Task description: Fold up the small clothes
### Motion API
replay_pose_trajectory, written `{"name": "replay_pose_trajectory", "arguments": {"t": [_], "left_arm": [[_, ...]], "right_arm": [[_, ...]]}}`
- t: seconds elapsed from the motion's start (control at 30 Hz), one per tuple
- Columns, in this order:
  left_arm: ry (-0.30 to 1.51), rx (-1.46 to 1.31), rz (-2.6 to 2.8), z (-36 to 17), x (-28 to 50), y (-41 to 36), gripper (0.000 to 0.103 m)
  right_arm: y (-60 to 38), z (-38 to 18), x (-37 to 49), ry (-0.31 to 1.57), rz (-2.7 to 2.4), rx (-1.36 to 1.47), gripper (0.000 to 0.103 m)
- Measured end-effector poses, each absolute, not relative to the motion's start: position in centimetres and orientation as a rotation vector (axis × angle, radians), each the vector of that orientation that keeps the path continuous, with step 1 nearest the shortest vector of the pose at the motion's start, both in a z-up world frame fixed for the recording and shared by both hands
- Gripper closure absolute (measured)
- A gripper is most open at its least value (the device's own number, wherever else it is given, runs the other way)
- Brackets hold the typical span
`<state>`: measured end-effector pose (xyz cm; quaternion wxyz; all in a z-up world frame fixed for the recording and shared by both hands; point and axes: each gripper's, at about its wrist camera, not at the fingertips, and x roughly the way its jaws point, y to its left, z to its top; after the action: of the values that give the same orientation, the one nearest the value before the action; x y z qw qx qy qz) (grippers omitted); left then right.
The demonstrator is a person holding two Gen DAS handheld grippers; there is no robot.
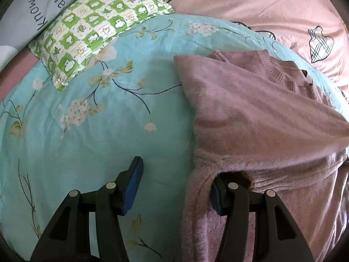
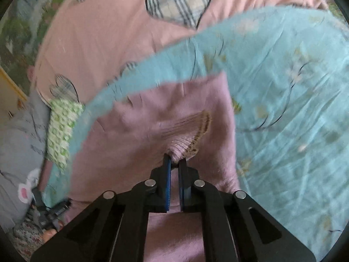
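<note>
The mauve sweater (image 1: 250, 113) lay partly folded on the teal floral bedspread (image 1: 87, 135) of the bed. The right tongs (image 2: 174, 163) were pressed together, pinching a ribbed cuff (image 2: 185, 139). The left tongs (image 1: 176, 179) stood spread, one finger under the sweater's edge, gripping nothing. The fuzzy knit could probably slip from such a narrow pinch, or the unheld side could drag and spoil the fold
</note>
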<state>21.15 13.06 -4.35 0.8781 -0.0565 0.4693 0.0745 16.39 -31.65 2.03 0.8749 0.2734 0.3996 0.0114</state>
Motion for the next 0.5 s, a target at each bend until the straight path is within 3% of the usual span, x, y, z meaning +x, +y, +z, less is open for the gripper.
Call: {"name": "replay_pose_trajectory", "arguments": {"t": [0.33,0.43,0.5], "left_arm": [[1.009,-0.13,0.133,-4.3,20.2,13.5,0.047],[1.02,-0.134,0.129,-4.1,19.8,13.8,0.046],[1.025,-0.146,0.126,-4.0,19.4,14.0,0.046]], "right_arm": [[-32.2,-2.8,16.3,0.99,-0.043,0.558,0.097],[-31.9,-2.0,15.9,0.989,-0.052,0.546,0.089],[-31.8,-1.1,15.2,0.977,-0.064,0.526,0.073]]}}
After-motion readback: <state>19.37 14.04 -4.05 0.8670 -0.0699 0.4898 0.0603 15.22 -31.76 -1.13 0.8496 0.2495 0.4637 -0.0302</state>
